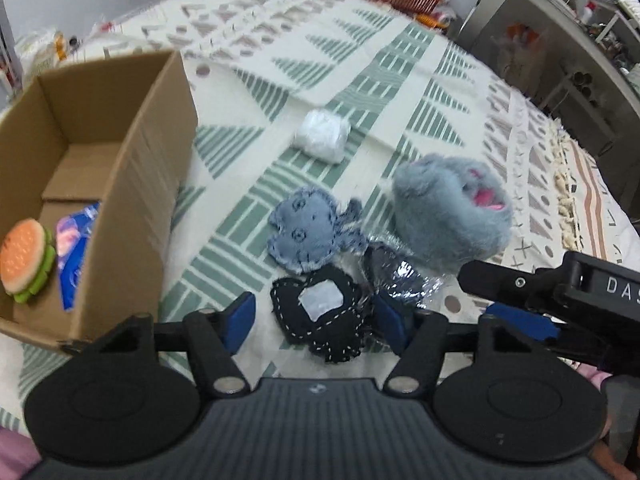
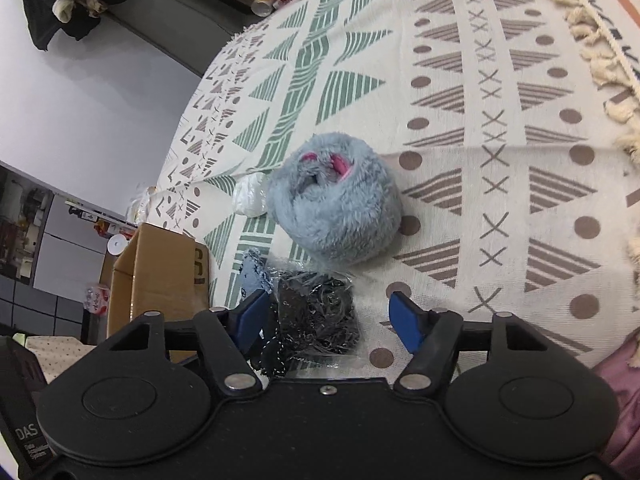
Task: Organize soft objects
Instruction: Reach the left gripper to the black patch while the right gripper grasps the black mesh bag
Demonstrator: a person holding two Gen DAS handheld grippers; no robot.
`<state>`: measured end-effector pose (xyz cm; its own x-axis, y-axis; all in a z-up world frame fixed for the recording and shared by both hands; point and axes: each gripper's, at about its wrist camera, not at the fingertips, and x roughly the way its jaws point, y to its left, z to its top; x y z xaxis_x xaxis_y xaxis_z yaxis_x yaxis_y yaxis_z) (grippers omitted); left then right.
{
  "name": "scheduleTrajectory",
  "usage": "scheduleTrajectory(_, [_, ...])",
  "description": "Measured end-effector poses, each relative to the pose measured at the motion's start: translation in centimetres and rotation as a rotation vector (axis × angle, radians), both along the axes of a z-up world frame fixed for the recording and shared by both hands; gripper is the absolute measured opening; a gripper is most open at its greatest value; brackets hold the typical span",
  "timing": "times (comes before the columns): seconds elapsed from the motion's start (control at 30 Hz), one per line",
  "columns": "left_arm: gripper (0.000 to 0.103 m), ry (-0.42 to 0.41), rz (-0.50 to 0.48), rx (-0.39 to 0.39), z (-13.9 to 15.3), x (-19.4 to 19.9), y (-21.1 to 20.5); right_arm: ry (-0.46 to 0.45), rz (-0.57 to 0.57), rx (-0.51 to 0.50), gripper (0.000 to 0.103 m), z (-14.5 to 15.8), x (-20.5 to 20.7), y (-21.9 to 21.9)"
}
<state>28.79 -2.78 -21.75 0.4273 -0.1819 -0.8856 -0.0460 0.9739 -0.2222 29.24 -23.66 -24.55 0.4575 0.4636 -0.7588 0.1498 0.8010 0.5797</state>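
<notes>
My left gripper (image 1: 316, 322) is open, its blue pads either side of a black stitched fabric patch (image 1: 320, 312) lying on the patterned cloth. A blue denim fabric toy (image 1: 308, 232) lies just beyond it. A grey furry plush (image 1: 452, 208) with pink inside sits to the right; it also shows in the right wrist view (image 2: 336, 200). My right gripper (image 2: 328, 320) is open above a clear bag of black material (image 2: 316, 312); that bag (image 1: 396, 272) lies beside the patch. A cardboard box (image 1: 152, 168) at left holds a burger toy (image 1: 26, 260) and a blue packet (image 1: 74, 248).
A white wrapped bundle (image 1: 322, 136) lies farther back on the cloth (image 1: 360, 80); it shows behind the plush in the right wrist view (image 2: 250, 194). The right gripper's body (image 1: 560, 292) reaches in at the lower right. Orange baskets and shelves stand beyond the bed.
</notes>
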Motion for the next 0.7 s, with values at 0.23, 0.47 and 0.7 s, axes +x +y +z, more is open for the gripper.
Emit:
scheduleTrajectory(0.23, [0.064, 0.047, 0.028, -0.002, -1.7, 1.4, 0.5, 0.042, 0.030, 0.006, 0.060, -1.9, 1.6, 0.8])
scheduleTrajectory(0.47, [0.064, 0.075, 0.008, -0.003, -2.7, 2.2, 0.1, 0.028, 0.050, -0.003, 0.059, -2.6, 2.7, 1.1])
scheduleTrajectory(0.7, [0.037, 0.067, -0.007, 0.010, -2.7, 2.2, 0.2, 0.006, 0.091, -0.019, 0.032, -2.4, 2.5, 1.5])
